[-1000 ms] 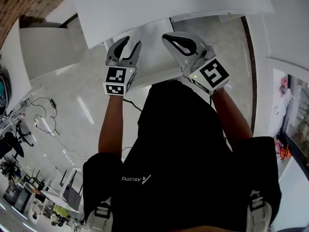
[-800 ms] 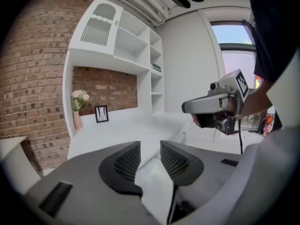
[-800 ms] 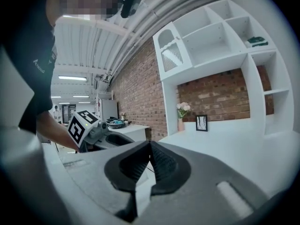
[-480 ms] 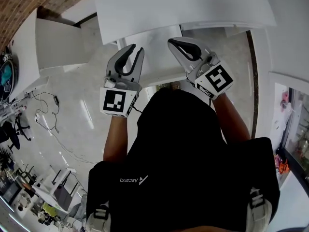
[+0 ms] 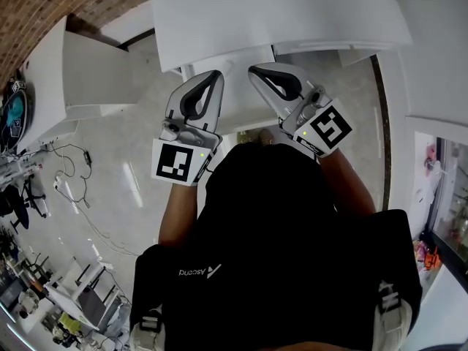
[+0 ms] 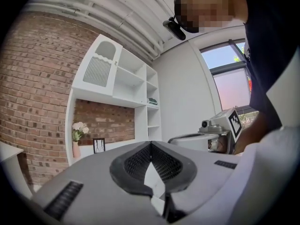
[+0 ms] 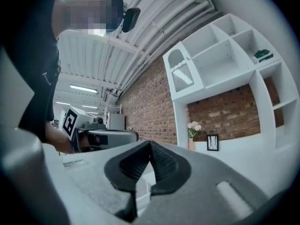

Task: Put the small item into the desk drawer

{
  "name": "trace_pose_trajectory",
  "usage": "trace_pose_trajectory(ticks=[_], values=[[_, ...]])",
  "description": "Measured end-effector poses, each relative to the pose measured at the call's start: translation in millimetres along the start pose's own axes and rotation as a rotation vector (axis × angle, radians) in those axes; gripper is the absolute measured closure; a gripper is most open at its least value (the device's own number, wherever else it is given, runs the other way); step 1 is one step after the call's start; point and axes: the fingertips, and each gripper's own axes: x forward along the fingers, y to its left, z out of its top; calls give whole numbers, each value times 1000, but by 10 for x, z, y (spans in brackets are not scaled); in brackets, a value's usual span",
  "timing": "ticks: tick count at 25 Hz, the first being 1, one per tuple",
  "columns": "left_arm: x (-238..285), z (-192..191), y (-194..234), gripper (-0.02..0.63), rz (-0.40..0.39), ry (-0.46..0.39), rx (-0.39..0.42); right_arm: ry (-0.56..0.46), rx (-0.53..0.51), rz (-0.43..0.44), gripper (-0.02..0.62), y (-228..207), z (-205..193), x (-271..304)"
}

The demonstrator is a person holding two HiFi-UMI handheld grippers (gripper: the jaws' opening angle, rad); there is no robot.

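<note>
Two grippers reach out beside the white desk [image 5: 292, 13] in the head view, the left gripper [image 5: 213, 76] and the right gripper [image 5: 253, 69], each with its tips together. The person's black shirt [image 5: 278, 218] carries the word "Ascend", seen upside down. Left gripper view: the jaws have just been closing and now meet, with nothing between them. Right gripper view: the jaws are clenched and empty. The small item shows in no view, and the drawer cannot be made out.
</note>
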Motion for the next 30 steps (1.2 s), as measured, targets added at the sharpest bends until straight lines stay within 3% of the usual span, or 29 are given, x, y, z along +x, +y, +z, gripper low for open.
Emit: trace_pose_trajectory(ticks=[9,19,30], values=[[69,136,-137,607,-51,-39,21,-65,-17,-29,595,-31,218,-27],[137,290,-142,607,-82,-97,11,-66,-17,-35,595,-46,261,9],[159,265,-116,607,-81,-84,13,-63,-23,-36,595,-41,285,13]])
